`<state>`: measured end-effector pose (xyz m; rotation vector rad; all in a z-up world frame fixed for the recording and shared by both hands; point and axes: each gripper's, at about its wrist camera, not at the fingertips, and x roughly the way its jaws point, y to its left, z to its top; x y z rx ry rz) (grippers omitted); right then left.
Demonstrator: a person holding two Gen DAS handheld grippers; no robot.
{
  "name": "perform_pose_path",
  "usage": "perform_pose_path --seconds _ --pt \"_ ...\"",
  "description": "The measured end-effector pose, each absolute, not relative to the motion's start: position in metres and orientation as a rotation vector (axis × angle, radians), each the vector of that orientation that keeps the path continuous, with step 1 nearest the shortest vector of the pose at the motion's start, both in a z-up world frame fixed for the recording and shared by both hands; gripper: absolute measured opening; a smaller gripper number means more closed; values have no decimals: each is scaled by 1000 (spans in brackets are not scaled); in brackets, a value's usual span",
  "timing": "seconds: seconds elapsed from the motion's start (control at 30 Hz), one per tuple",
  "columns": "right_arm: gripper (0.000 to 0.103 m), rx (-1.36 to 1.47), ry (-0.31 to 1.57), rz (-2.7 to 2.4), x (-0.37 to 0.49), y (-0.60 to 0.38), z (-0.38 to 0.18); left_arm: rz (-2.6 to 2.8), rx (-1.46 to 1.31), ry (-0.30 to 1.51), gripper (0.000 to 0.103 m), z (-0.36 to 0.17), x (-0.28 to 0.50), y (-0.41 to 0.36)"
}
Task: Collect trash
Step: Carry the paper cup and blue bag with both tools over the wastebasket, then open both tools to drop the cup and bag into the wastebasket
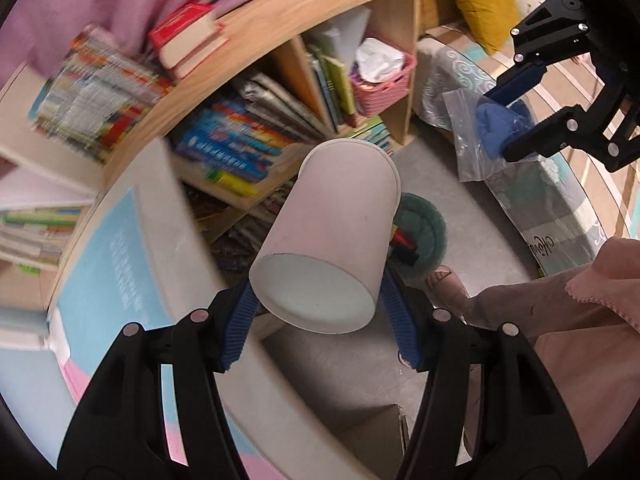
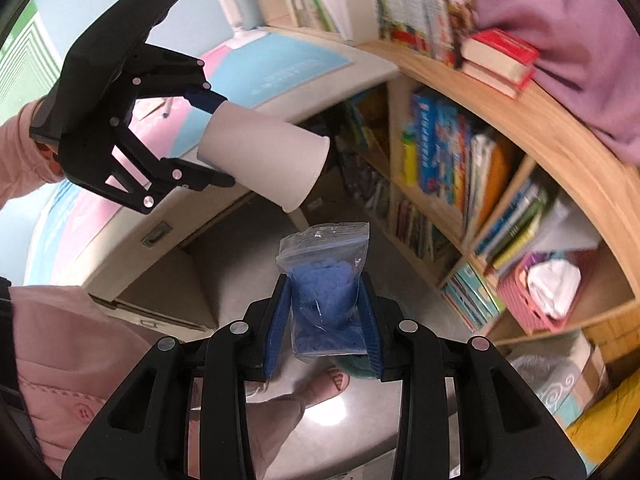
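Observation:
My left gripper [image 1: 318, 300] is shut on a white paper cup [image 1: 332, 232], held by its base with the mouth pointing away, above the grey floor. It also shows in the right wrist view [image 2: 208, 140], with the cup [image 2: 264, 160] lying sideways in it. My right gripper [image 2: 326, 320] is shut on a clear zip bag of blue material [image 2: 326, 284], held in the air. In the left wrist view the right gripper [image 1: 516, 120] and its bag [image 1: 480, 136] are at the upper right.
A wooden bookshelf [image 1: 280, 20] full of books stands ahead, with a pink basket [image 1: 384, 84] in one compartment. A white desk [image 2: 224, 196] is at the left. A green round container [image 1: 424, 232] sits on the floor below the cup. My foot [image 2: 328, 384] is underneath.

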<state>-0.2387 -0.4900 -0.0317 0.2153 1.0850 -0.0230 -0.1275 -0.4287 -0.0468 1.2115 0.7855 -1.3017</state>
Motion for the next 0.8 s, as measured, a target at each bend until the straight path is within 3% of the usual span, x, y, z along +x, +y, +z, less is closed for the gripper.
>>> perform_pose_path --seconds 0.8 --pt "37 336 1124 -103 -276 -532 -64 -1434 1295 839 58 -87 -172 -488"
